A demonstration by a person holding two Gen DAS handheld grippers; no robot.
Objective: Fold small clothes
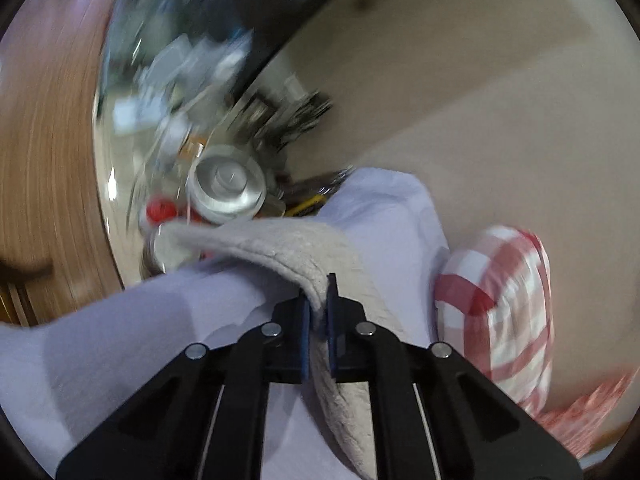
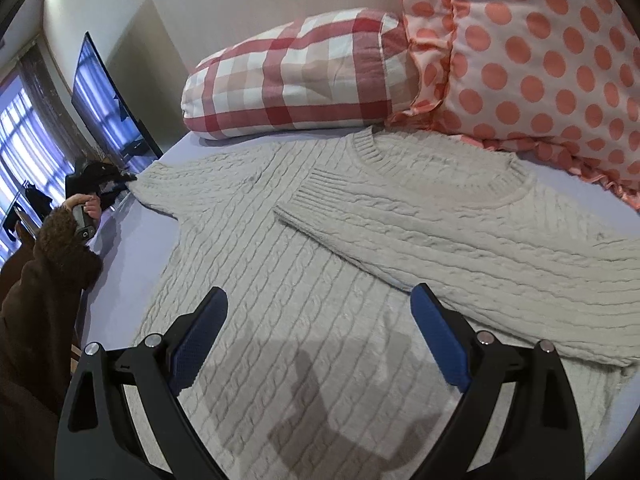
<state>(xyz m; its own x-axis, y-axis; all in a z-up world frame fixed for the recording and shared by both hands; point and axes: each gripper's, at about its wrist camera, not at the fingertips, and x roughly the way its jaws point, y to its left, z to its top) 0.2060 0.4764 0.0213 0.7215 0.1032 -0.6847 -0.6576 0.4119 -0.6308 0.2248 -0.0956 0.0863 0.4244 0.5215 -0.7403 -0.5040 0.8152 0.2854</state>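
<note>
Right wrist view looks down on a cream cable-knit sweater (image 2: pixel 320 240) spread flat on a lilac sheet (image 2: pixel 560 176), neck toward the checked pillow (image 2: pixel 296 76) and dotted pillow (image 2: pixel 540 60) at the head of the bed. One sleeve (image 2: pixel 460 240) already lies folded across the chest, cuff near the collar, so the fold appears partly done on that side. The right gripper (image 2: pixel 320 320) hovers over the lower body of the sweater with its jaws spread wide and nothing between them; it seems parked there, ready to pin or smooth the knit rather than carry anything.

At the far left of that view a hand (image 2: pixel 86 208) in a brown fuzzy cuff grips the other tool at the bed's edge, near the other sleeve (image 2: pixel 168 188), which lies out toward that edge.

Left wrist view is blurred, suggesting motion. The left gripper (image 1: pixel 319 304) has its jaws pressed together on a fold of cream knit, most likely that sleeve's edge, lifted off the sheet so it can be carried across. Behind it sit cluttered things I cannot identify, a pale round object (image 1: pixel 228 188), and the checked pillow to the right.

Pinching near the edge gives a clean hinge line, but loose knit may sag or slip if swung quickly.
</note>
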